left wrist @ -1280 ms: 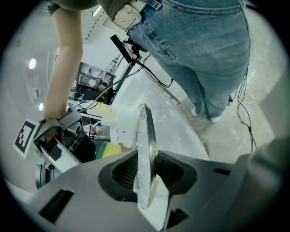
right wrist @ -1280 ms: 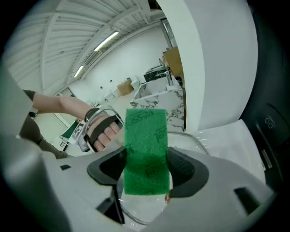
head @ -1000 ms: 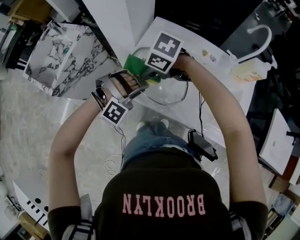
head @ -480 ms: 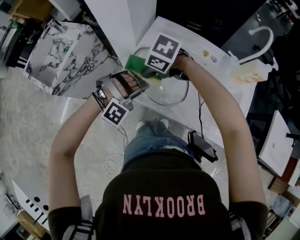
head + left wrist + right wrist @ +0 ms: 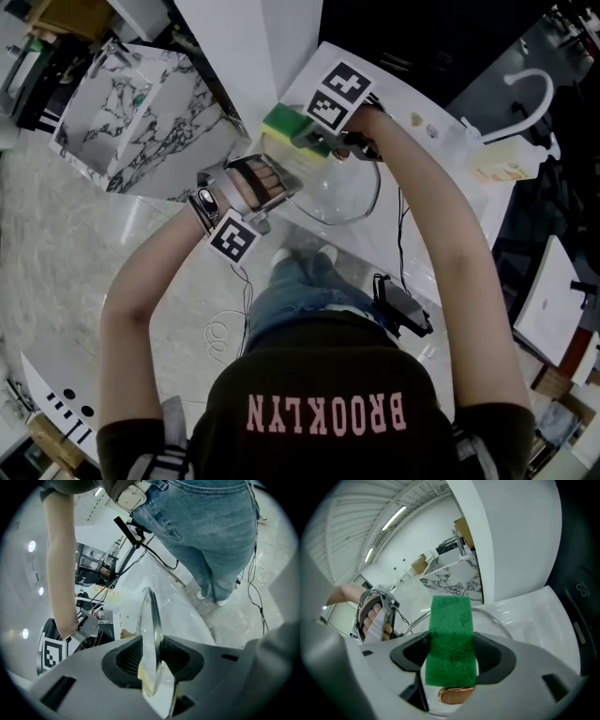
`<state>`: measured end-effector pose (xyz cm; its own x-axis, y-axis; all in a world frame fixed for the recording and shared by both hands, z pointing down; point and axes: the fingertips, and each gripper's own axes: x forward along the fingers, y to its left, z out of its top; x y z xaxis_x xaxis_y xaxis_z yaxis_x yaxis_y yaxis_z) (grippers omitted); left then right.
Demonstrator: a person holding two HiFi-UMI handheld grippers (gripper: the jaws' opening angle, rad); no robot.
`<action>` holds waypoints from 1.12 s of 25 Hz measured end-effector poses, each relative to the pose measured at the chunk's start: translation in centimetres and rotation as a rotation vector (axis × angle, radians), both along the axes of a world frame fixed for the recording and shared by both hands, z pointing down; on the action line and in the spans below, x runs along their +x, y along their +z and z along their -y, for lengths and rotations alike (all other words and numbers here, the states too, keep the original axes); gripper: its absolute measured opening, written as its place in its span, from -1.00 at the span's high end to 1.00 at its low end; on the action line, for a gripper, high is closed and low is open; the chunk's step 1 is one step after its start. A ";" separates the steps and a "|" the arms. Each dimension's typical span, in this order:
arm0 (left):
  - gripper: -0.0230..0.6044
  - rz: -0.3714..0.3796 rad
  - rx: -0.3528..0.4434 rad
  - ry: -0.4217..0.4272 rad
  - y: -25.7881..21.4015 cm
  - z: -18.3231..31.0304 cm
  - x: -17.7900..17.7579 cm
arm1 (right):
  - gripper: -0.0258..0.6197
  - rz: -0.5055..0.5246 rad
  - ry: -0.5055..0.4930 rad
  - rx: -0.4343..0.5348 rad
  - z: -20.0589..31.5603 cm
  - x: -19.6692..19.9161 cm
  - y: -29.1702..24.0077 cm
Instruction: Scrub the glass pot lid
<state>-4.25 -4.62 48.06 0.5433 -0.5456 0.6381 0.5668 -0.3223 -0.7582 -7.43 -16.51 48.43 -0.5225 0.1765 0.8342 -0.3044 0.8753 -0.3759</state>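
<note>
The right tool (image 5: 450, 660) is pinching a green sponge (image 5: 450, 639) between its jaws, the scouring face turned toward the camera in the right gripper view. In the head view the sponge sits in the upper middle of the frame, at the far rim of the glass pot lid (image 5: 342, 192). Whether it actually presses on the glass I cannot tell from here.

The left tool (image 5: 150, 665) is clamped on the near edge of that lid. In the left gripper view the lid's rim runs up the centre of the frame, edge-on, straight out from between the two dark pads. So the lid is held up off the white tabletop (image 5: 389, 89), not lying flat on it, gripped at one side with the sponge at the opposite side.

I would judge this to be the scrubbing step itself, with one tool steadying and the other working. The next move seems to call for drawing the sponge across the glass from the rim toward the middle. The pressure should be firm enough to clean but not so hard that the lid twists or slips from its thin edge grip. The left tool has to hold steady against that push.
</note>
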 end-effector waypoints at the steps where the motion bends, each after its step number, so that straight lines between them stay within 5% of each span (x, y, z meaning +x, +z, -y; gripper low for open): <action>1: 0.56 0.001 -0.002 -0.001 0.1 0.0 0.0 | 0.06 0.002 0.009 -0.004 0.2 0.0 0.1; 10: 0.55 0.003 -0.042 -0.033 0.7 -0.4 -0.4 | 0.06 -0.036 0.036 -0.045 2.0 0.1 1.6; 28: 0.54 -0.004 -0.090 -0.056 1.1 -0.5 -0.3 | 0.06 -0.144 0.525 -0.306 7.1 6.8 6.9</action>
<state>-4.59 -4.13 49.13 0.5168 -0.5154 0.6836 0.5429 -0.4202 -0.7271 -0.59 -23.63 55.29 -0.4905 0.1684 0.8550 -0.7310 0.4545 -0.5089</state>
